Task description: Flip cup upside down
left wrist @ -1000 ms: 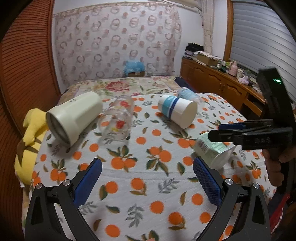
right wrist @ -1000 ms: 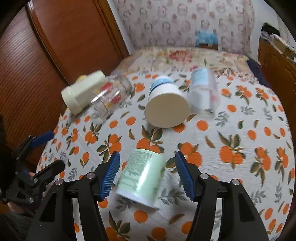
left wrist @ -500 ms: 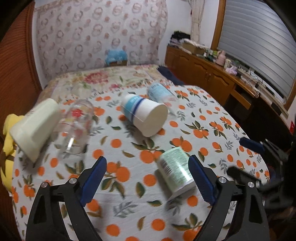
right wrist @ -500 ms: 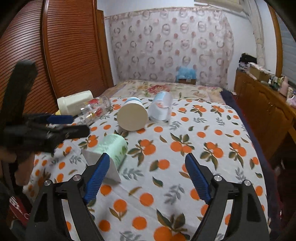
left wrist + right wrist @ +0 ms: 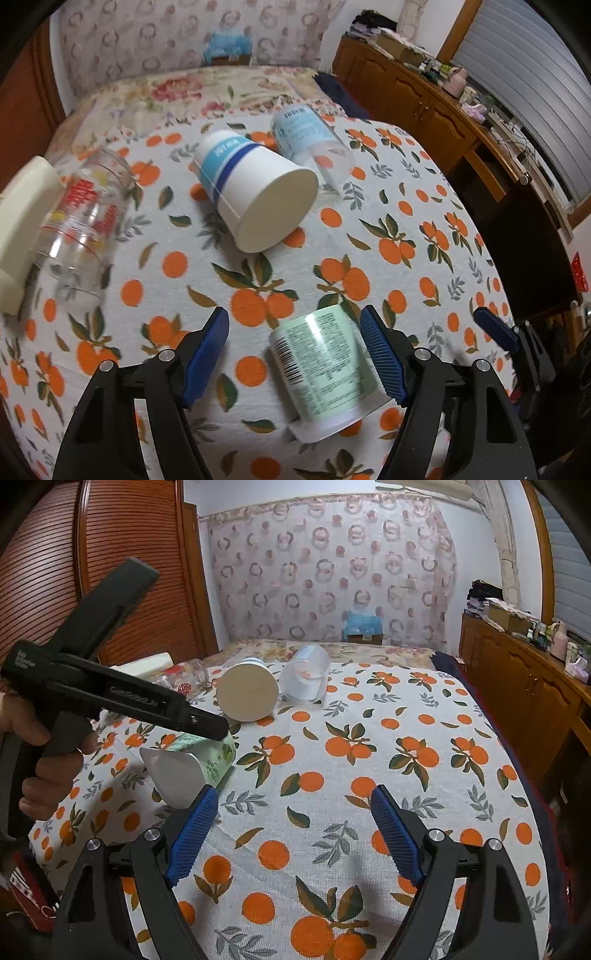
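Now left gripper [image 5: 294, 356] jaws apart astride the toppled pale-green labelled plastic cup [image 5: 325, 365] | right gripper [image 5: 293, 834] jaws apart, empty | risk: off-centre squeeze rolls cup across the orange-print tablecloth [image 5: 388, 236]

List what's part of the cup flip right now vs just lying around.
In play: green cup on its side, between the open left gripper fingers.
Lying about: paper cup, clear plastic cup, printed glass, cream tumbler; right gripper open, idle.

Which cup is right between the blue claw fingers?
The pale green cup with the barcode label. It lies on its side between the open left claw fingers. The paper cup, the glass and the clear cup lie farther away.
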`<state>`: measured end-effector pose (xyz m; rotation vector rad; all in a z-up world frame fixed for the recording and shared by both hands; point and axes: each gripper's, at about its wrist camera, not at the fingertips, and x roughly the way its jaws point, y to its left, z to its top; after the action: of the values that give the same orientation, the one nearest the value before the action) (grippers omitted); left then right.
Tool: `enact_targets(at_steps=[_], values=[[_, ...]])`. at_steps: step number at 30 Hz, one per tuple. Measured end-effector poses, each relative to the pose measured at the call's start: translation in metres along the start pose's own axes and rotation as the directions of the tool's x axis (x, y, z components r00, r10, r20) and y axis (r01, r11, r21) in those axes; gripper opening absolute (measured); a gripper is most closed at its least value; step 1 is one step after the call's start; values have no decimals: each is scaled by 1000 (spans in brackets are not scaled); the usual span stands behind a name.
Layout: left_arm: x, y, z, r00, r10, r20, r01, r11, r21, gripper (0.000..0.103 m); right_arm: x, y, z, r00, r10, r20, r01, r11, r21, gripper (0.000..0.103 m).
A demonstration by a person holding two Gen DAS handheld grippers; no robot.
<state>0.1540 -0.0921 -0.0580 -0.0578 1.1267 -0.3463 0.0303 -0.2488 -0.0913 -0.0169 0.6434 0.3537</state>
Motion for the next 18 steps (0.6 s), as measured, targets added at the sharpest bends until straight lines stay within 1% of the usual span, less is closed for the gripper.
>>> enact_targets(at_steps=[3, 8, 9, 11, 12, 16, 18], values=[[7, -3, 2, 999, -4, -33, 4, 1000, -3, 69, 0, -1, -1, 1000, 1, 5, -1, 1000, 5, 86], [16, 1, 2, 996, -13, -84, 10, 999, -34, 62, 1, -1, -1, 1000, 1, 5, -1, 1000, 8, 86], [17, 1, 2, 996, -16, -86, 13, 999, -37, 60, 1, -1, -1, 1000, 1, 6, -1, 1000, 8, 86], [17, 1, 2, 996, -24, -90, 21, 999, -40, 52, 1, -1, -1, 1000, 1, 5, -1, 1000, 8, 86], [16, 1, 2, 996, -25, -91, 22, 999, -39, 51, 1, -1, -1, 1000, 0, 5, 0, 1000, 8, 86], [13, -2, 2, 997, -25, -79, 24, 999, -23, 49, 1, -1, -1, 1000, 1, 5, -1, 1000, 9, 86], [9, -2, 1, 998, -16, -58, 15, 1000, -10, 48, 1, -1, -1, 1000, 1, 6, -1, 1000, 9, 86]])
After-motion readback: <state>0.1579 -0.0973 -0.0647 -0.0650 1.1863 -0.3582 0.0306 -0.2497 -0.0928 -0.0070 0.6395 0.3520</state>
